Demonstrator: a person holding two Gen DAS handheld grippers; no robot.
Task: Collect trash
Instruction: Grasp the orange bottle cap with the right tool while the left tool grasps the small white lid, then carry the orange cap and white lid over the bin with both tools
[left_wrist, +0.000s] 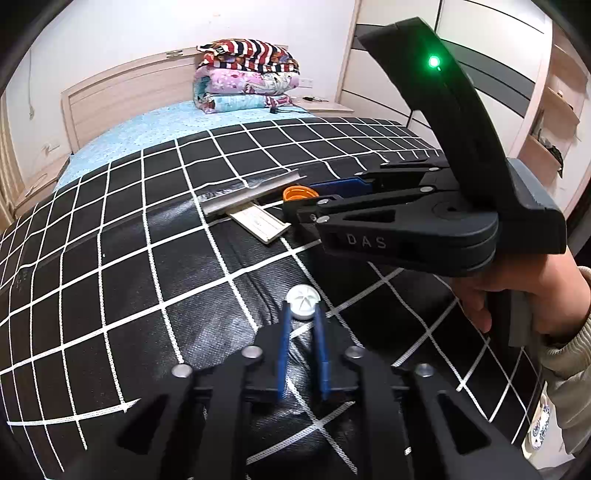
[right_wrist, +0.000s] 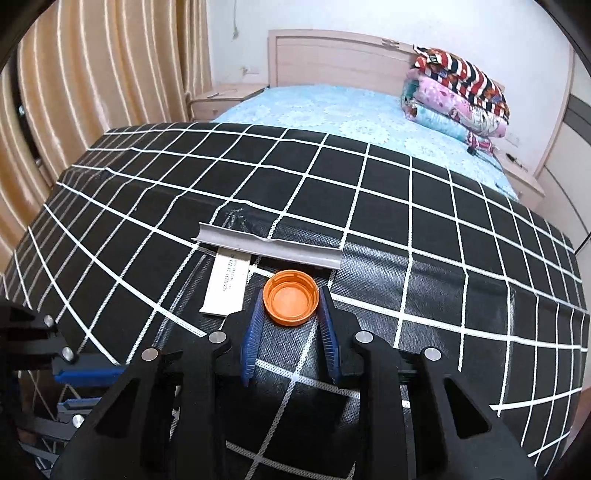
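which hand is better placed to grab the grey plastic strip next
Right, probably. The grey plastic strip lies just beyond the orange cap between the right gripper jaws. The left gripper, closed on the white cap, sits farther back. Both would need emptying first.

The raised letters "DAS" stand on the black side of the right gripper (left_wrist: 301, 206), as the left wrist view shows it.

A pale card slip (right_wrist: 226, 286) lies flat on the checked black cloth (right_wrist: 369, 192), partly under a grey strip (right_wrist: 269, 245). A line or two of small dark print runs along its length, but the letters are too small and blurred to read in either view.

A scrap of blue-and-white pattern shows on the person's clothing (left_wrist: 541, 428) at the lower right edge; no words can be made out there.
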